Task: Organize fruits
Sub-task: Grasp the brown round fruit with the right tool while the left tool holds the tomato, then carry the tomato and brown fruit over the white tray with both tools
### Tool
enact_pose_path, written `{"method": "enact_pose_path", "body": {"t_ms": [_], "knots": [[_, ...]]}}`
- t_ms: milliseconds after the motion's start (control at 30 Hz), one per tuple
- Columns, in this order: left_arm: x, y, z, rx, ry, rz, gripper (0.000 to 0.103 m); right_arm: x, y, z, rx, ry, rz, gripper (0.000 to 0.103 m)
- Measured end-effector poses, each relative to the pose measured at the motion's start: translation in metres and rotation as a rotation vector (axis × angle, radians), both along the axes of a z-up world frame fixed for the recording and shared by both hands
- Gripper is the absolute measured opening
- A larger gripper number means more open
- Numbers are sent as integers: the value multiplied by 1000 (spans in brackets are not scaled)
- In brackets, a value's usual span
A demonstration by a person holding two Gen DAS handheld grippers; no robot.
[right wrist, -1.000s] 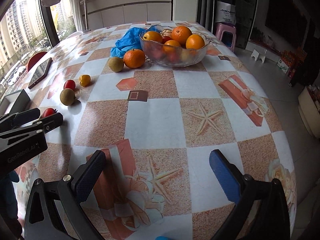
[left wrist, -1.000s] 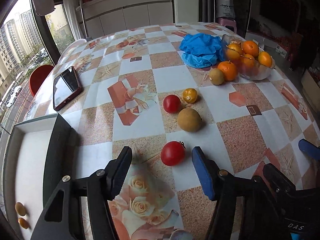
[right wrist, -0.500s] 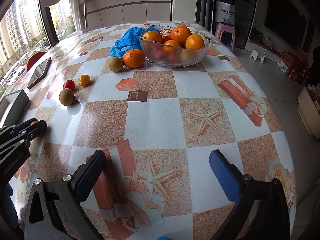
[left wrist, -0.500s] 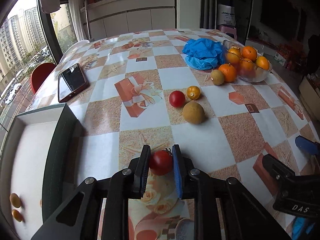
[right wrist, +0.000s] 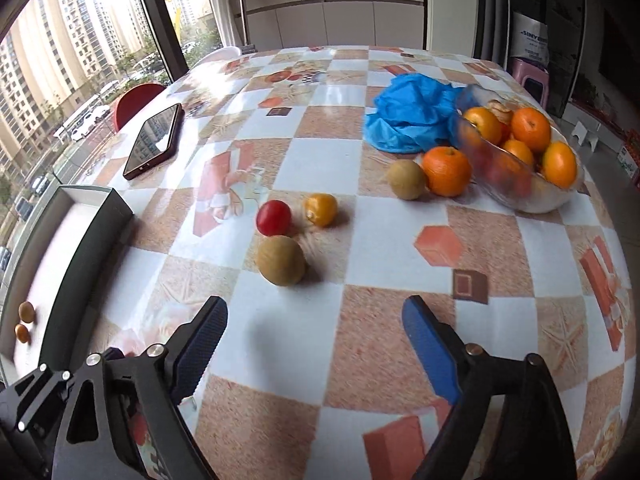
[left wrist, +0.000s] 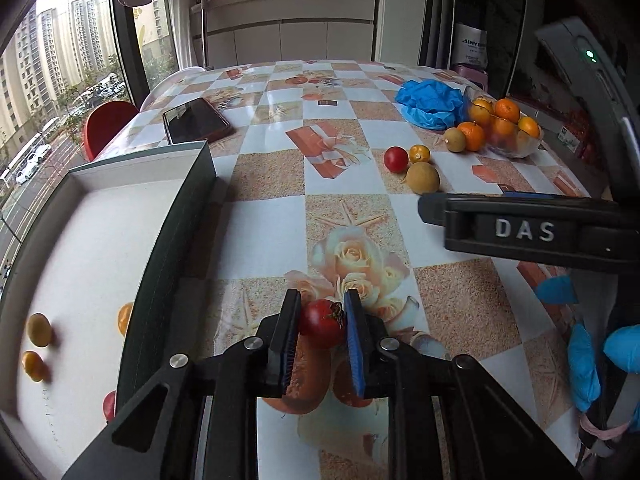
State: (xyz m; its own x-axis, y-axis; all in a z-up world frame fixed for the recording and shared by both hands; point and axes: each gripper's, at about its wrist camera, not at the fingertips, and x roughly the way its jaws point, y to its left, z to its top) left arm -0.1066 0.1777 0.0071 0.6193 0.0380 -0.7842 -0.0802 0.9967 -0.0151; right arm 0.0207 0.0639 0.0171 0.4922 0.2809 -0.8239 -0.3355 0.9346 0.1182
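1. One small round red tomato (left wrist: 322, 323) sits clenched in the left gripper (left wrist: 320, 330), just right of the shallow white tray (left wrist: 100, 184).
2. Right gripper (right wrist: 312, 344) gapes, released, near the brown kiwi (right wrist: 281, 261).

Tabletop (right wrist: 304, 140) has a glossy printed plastic-looking cover, window glare on it. My left hand-held gripper (left wrist: 321, 322) is matt black plastic with bright metal screw heads; its ribbed blue pads (left wrist: 354, 336) pinch a smooth, shiny red tomato (left wrist: 322, 322). My right hand-held gripper (right wrist: 314, 340) has the same matt black frame and textured blue pads. The clear glossy glass-like bowl (right wrist: 532, 196) holds dimpled oranges. The round tan-brown fruit (right wrist: 281, 261) looks matt and slightly rough. The crumpled blue plastic sheet (right wrist: 408, 116) has a soft sheen. The black smartphone (right wrist: 154, 141) has a mirror-glossy screen. The shallow box with dark walls (left wrist: 168, 240) has a matt white floor.
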Motion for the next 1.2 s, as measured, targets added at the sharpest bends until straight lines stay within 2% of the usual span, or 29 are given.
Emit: {"method": "enact_pose_path", "body": {"t_ms": [33, 133, 167, 200, 233, 367, 467, 633, 833, 1200], "knots": [[-1, 0, 0, -1, -1, -1, 24, 3, 8, 0, -9, -11, 7, 83], [-1, 2, 0, -14, -1, 2, 24, 8, 24, -1, -49, -37, 26, 68], [-2, 3, 0, -19, -2, 3, 24, 8, 28, -1, -65, -49, 31, 58], [-2, 4, 0, -22, -3, 3, 24, 6, 31, -1, -84, -63, 38, 40], [-2, 4, -1, -23, -4, 1, 24, 3, 31, 0, -87, -73, 46, 31], [-4, 6, -1, -39, -9, 4, 24, -7, 10, 5, -8, -63, 23, 30], [-6, 8, 0, -59, -5, 6, 24, -21, -19, 8, 91, -33, -10, 30], [-13, 11, 2, -110, 3, 8, 24, -52, -58, 8, 161, -15, -68, 30], [-27, 7, 10, -112, -3, -6, 24, -77, -78, 7, 192, -11, -93, 30], [-47, 11, 33, -109, -43, -10, 24, -97, -77, 15, 195, -17, -85, 30]]}}
